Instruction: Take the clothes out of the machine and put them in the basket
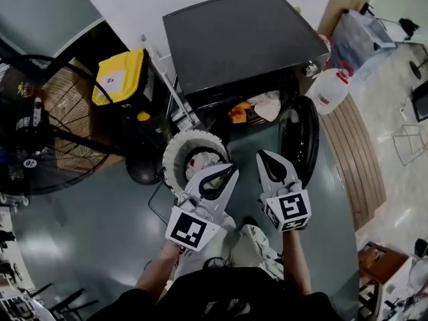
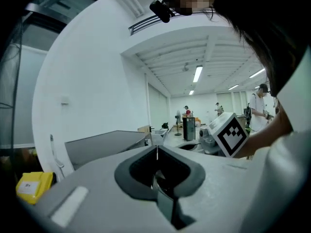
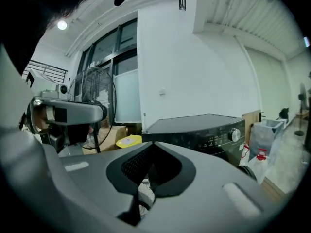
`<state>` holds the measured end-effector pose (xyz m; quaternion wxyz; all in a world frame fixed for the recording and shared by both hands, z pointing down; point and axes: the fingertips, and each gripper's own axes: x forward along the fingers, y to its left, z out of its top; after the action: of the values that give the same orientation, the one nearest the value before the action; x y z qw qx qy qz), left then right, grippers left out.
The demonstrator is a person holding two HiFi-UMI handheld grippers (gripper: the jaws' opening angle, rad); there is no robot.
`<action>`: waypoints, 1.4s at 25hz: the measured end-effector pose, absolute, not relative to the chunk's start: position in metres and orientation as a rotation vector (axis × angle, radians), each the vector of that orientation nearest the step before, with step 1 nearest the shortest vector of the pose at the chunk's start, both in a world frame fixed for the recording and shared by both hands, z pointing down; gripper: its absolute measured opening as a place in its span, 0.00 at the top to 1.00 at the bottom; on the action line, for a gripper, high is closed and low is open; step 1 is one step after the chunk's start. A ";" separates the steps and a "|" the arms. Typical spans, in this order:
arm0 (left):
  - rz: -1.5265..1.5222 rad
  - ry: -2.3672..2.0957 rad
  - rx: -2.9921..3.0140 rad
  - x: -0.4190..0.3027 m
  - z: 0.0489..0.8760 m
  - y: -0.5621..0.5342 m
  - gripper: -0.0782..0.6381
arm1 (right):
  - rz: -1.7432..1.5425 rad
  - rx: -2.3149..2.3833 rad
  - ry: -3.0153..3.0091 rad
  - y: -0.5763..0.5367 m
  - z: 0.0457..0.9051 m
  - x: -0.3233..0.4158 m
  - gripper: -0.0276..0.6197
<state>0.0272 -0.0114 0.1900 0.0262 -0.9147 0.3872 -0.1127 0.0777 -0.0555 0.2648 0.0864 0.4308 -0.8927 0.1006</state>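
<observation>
1. Black wire of a fan (image 1: pixel 40 126) fills the left of the head view, and its cage is cut off by the picture's edge.
2. A yellow-lidded box (image 1: pixel 124 75) is seen just right of the fan, with its lower part lost in shadow.
3. The basket (image 1: pixel 172 156), white and round, is stood on the floor (image 1: pixel 100 219) just in front of the machine. Laundry (image 1: pixel 200 160) lies inside it, but the near right rim is covered by the left claw.
4. The left claw (image 1: pixel 231 169) is held over that rim. Its jaws are closed tip to tip with nothing gripped, as the left gripper view shows. How high it is held above the basket cannot be told.
5. The right claw (image 1: pixel 261 155) is held just beside the left one, apart from it, over the floor before the open door. Its jaws are likewise pressed together and empty.
6. The machine (image 1: pixel 241 39), dark and flat-topped, is seen beyond both claws, and its door (image 1: pixel 301 139) is swung open to the right. Clothes (image 1: pixel 257 105), orange and white, show at its mouth. The drum behind them is too dark to be read.
7. A white jug (image 1: pixel 329 89) with a red cap is stood right of the machine.
</observation>
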 end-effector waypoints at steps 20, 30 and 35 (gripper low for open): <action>-0.312 1.142 -2.904 0.046 0.444 -0.161 0.88 | 0.255 1.445 -2.444 -0.272 0.544 0.123 0.80; -0.379 1.123 -2.878 0.067 0.530 -0.187 0.84 | 0.173 1.436 -2.301 -0.358 0.661 0.132 0.50; -0.343 1.151 -2.923 0.069 0.558 -0.208 0.84 | 0.167 1.449 -2.226 -0.400 0.692 0.136 0.22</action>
<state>0.0687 -0.2077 0.5585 -0.0091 -0.9249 0.3642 -0.1086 0.1356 -0.4001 0.6918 0.2378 0.5289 -0.8124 0.0611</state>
